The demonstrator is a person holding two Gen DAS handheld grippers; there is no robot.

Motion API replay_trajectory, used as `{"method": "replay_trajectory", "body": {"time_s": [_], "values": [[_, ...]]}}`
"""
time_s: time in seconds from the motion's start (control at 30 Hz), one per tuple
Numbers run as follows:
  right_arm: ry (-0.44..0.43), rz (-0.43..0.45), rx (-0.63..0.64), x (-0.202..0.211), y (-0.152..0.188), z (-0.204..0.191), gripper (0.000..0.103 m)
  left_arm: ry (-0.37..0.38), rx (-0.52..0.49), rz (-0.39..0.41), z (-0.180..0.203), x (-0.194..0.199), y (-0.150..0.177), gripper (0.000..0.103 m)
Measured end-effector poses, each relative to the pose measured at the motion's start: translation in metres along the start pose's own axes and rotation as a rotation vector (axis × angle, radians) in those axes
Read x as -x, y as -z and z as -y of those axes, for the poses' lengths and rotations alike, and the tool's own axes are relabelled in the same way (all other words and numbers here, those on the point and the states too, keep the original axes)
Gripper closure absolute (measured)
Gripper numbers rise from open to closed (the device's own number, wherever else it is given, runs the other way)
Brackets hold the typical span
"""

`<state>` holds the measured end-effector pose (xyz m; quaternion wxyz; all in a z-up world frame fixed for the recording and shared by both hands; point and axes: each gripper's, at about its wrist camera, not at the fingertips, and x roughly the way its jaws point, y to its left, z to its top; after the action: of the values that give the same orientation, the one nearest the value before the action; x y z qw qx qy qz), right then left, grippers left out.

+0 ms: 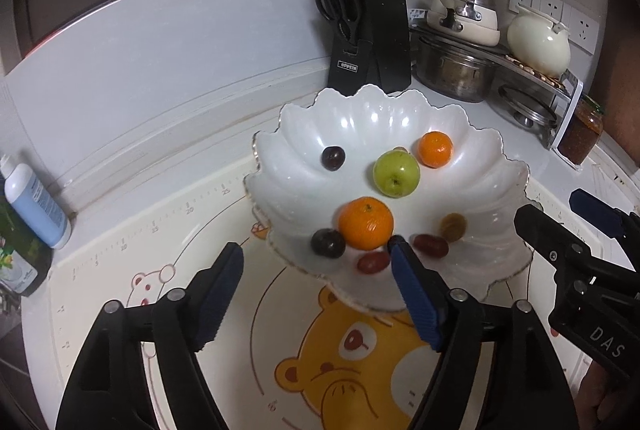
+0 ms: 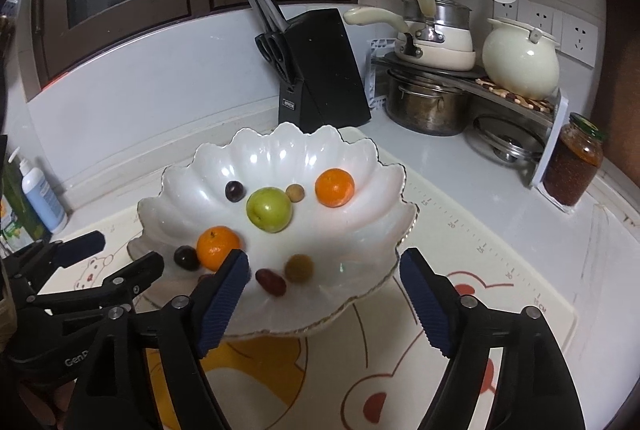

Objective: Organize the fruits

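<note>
Black knife block (image 2: 320,69) with scissors (image 2: 276,55) at back wall. Right: rack with cream pans (image 2: 436,41), cream kettle (image 2: 520,59), steel pot (image 2: 426,105) beneath, jar (image 2: 572,165) beside. Bear mat (image 2: 460,310) on table (image 2: 460,165); bottle (image 1: 36,201) far left.

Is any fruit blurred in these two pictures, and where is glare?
Left wrist view: the brownish fruit looks smeared; glare spots sit on the bowl. Right wrist view: the same fruit is blurred, glare on the bowl's back wall; edges bend.
</note>
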<state>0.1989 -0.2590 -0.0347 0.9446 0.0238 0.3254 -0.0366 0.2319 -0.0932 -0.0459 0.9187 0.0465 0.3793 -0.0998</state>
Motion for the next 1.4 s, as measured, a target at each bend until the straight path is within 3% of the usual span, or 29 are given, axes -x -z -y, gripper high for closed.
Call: {"method": "replay_trajectory", "body": {"time_s": [0.13, 0.47, 1.4], "values": [[-0.004, -0.004, -0.015, 0.009, 0.005, -0.005, 0.023, -0.011, 0.014, 0.004, -0.007, 0.012, 0.009, 0.017], [-0.013, 0.005, -0.021, 0.039, 0.021, -0.025, 0.019, -0.013, 0.041, 0.012, -0.026, 0.045, 0.032, 0.012], [0.000, 0.049, -0.017, 0.119, 0.075, -0.079, 0.019, -0.049, 0.103, 0.059, -0.076, 0.127, 0.105, 0.008]]}}
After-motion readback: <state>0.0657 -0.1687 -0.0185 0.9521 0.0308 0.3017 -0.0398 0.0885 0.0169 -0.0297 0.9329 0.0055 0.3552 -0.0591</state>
